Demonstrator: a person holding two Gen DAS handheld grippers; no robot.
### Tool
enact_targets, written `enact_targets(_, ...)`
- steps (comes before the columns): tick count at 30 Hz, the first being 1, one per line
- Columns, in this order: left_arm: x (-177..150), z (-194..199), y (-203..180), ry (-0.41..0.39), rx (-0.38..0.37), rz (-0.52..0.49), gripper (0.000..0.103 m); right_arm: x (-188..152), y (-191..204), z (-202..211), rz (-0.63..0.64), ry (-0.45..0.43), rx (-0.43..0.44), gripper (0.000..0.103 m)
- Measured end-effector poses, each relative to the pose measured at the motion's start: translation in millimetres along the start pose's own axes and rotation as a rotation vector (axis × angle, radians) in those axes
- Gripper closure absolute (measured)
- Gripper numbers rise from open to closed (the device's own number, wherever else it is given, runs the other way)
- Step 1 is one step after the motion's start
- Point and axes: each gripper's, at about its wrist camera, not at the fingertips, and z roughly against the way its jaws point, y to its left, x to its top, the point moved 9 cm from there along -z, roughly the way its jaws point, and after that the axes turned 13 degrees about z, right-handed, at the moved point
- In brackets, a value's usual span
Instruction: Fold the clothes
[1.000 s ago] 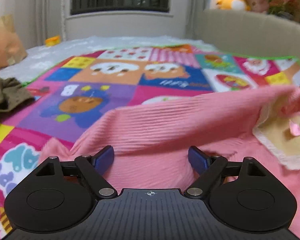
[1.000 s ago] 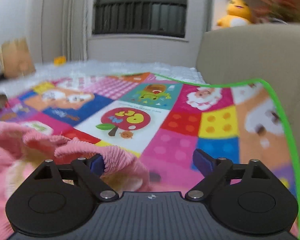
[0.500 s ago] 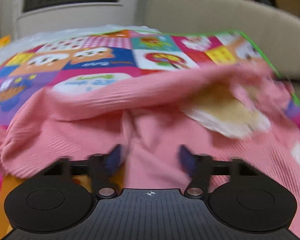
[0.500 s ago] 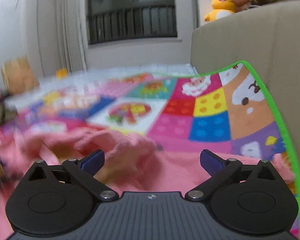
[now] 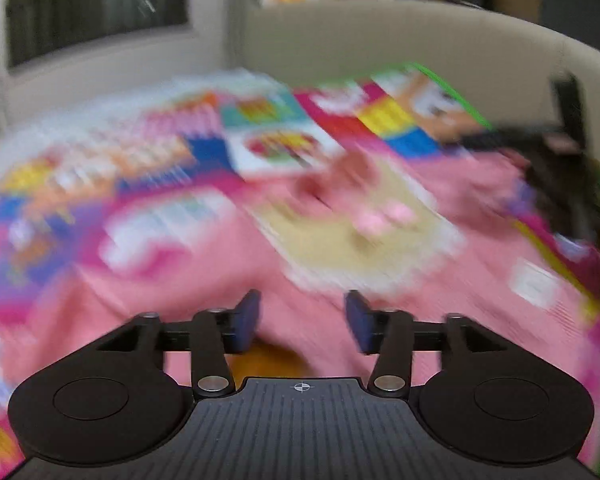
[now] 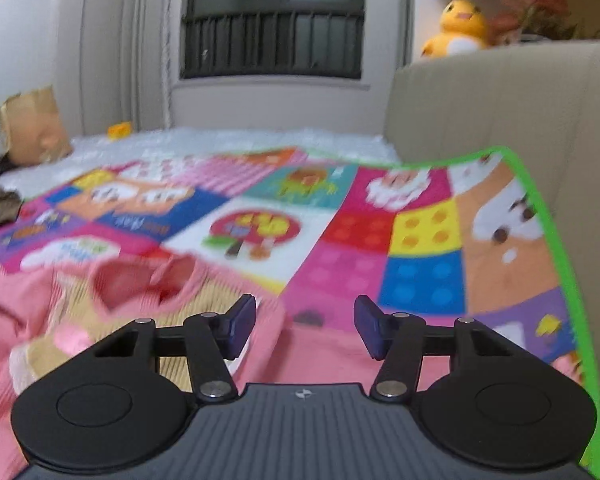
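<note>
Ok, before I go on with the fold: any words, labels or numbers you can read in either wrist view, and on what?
None can be read.
Play mat: the blue square and the apple picture carry lettering, too blurred to read.
Pink garment: a white tag, print blurred away.

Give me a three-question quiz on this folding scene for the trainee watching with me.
1. True or false: the pink garment lies on a patterned play mat.
2. Which toy sits above the beige sofa back? A) yellow duck plush B) teddy bear C) doll
3. What colour is the mat's edge trim?

Key: 1 true; 2 A; 3 green.
</note>
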Motion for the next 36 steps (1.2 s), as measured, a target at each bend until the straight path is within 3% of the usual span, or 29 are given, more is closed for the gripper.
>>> enact_targets(2, 18, -17, 12, -0.046, 0.052, -0.029, 0.026, -8, 8, -2, 0.025, 0.011, 0.021, 0.044)
enact_targets(4, 31, -40, 19, -0.044, 0.049, -0.050, 0.019, -10, 11, -4, 0.044, 0.008, 0.024, 0.039)
enact_targets(8, 30, -88, 21, 0.049, 0.045, -0.132, 0.015, -1, 26, -14, 0.124, 0.008, 0.079, 0.028)
enact_targets(9, 28, -98, 21, 0.076, 0.052, -0.158, 0.019, 2, 32, -17, 0.162, 0.007, 0.089, 0.025)
enact_targets(12, 14, -117, 24, 0.168, 0.058, -0.197, 0.088, 4, 62, -36, 0.271, 0.056, 0.166, 0.025)
enact_targets(13, 11, -116, 23, 0.171, 0.052, -0.198, 0.095, 2, 72, -44, 0.303, 0.081, 0.190, 0.035)
enact_targets(14, 10, -114, 22, 0.169, 0.053, -0.204, 0.098, 0, 80, -51, 0.340, 0.094, 0.199, 0.068)
enact_targets(15, 14, -109, 22, 0.147, 0.079, -0.226, 0.099, 0, 88, -57, 0.380, 0.101, 0.203, 0.084)
enact_targets(17, 29, -103, 33, 0.097, 0.128, -0.230, 0.099, 11, 93, -67, 0.418, 0.056, 0.147, 0.084)
enact_targets(19, 43, -108, 62, 0.068, 0.247, -0.220, 0.099, 18, 93, -81, 0.410, 0.040, 0.122, 0.084)
enact_targets(22, 40, -118, 97, 0.088, 0.365, -0.192, 0.098, 4, 90, -118, 0.395, 0.136, 0.143, 0.069)
enact_targets(24, 31, -118, 111, 0.090, 0.443, -0.224, 0.098, 6, 79, -118, 0.345, 0.119, 0.118, 0.053)
enact_targets(27, 27, -100, 132, 0.078, 0.468, -0.131, 0.088, 12, 41, -87, 0.189, 0.100, 0.067, 0.052)
enact_targets(28, 30, -88, 136, 0.060, 0.441, -0.063, 0.080, 11, 23, -66, 0.112, 0.073, 0.059, 0.051)
enact_targets(29, 32, -76, 139, 0.041, 0.412, 0.005, 0.071, 4, 3, -45, 0.032, 0.055, 0.052, 0.050)
enact_targets(30, 34, -61, 140, 0.017, 0.373, 0.069, 0.053, -3, -16, -24, -0.048, 0.037, 0.045, 0.050)
enact_targets(31, 35, -48, 137, -0.009, 0.336, 0.121, 0.044, -11, -35, -4, -0.125, 0.022, 0.036, 0.050)
enact_targets(33, 35, -26, 125, -0.044, 0.250, 0.203, 0.041, -35, -63, 22, -0.235, 0.036, -0.025, 0.050)
enact_targets(35, 32, -10, 104, -0.069, 0.149, 0.260, 0.032, -63, -91, 46, -0.335, 0.058, -0.098, 0.050)
enact_targets(36, 30, -3, 90, -0.082, 0.096, 0.283, 0.021, -76, -103, 57, -0.388, 0.069, -0.128, 0.050)
